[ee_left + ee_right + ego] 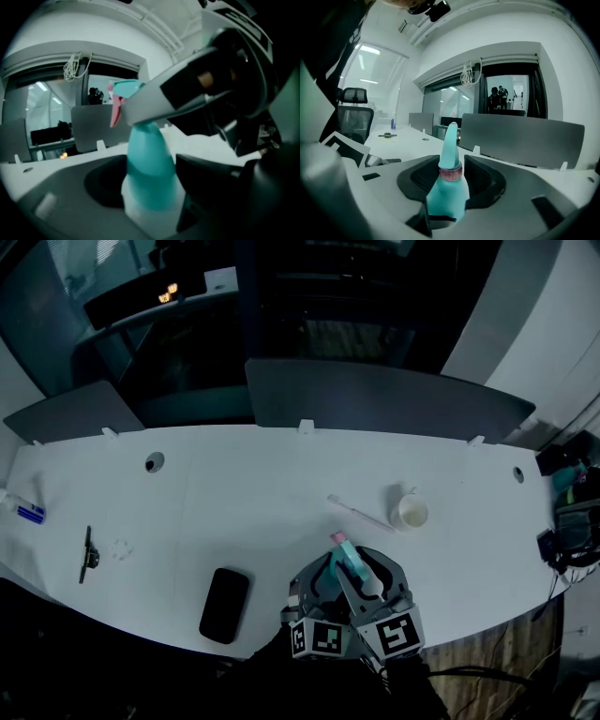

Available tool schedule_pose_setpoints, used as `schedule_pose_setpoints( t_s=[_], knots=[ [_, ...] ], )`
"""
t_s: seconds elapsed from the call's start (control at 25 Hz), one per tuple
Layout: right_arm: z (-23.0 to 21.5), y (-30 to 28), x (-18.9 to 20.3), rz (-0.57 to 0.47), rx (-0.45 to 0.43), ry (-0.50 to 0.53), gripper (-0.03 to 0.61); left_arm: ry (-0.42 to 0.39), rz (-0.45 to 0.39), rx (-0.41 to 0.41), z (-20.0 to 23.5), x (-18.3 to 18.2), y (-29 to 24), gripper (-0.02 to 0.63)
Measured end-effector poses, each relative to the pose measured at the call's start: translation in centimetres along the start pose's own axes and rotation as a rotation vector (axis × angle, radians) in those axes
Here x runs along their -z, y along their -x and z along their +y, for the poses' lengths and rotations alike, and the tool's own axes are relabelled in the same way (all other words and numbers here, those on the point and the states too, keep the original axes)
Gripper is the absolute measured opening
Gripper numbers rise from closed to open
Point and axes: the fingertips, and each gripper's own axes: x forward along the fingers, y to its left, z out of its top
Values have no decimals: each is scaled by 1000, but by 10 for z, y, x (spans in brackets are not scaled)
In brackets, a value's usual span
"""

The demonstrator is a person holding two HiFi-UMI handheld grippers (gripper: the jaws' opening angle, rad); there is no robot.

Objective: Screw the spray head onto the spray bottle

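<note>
Nearest, left claw [152, 187] is closed on the bottle [149, 164] body; right claw [451, 180] is clamped on the head [450, 140] at its pink collar [451, 172]. Bottle is held roughly upright over the bench's [281, 484] near edge, so twisting is judged to be about that axis.

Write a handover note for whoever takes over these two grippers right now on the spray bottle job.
Left hand-held gripper: shut on the body of the teal plastic spray bottle, held over the white table's near edge.
Right hand-held gripper: shut on the pink ribbed collar of the teal spray head.
Done: head sits on the bottle neck.
To do: tightness can't be seen; turn the collar until it stops.
</note>
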Motion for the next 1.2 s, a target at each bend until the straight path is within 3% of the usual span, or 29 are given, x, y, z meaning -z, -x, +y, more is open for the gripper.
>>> schedule_pose_setpoints(
  t_s=[0.36, 0.6, 1.2],
  knots=[
    [5, 0, -1, 49, 16, 207, 143, 8, 2, 12, 1, 0, 0, 330],
    [3, -4, -3, 47, -31, 96, 143, 1, 0, 17, 1, 1, -1, 330],
    [-3, 1, 9, 105, -90, -43, 143, -4, 1, 22, 1, 1, 0, 330]
  ],
)
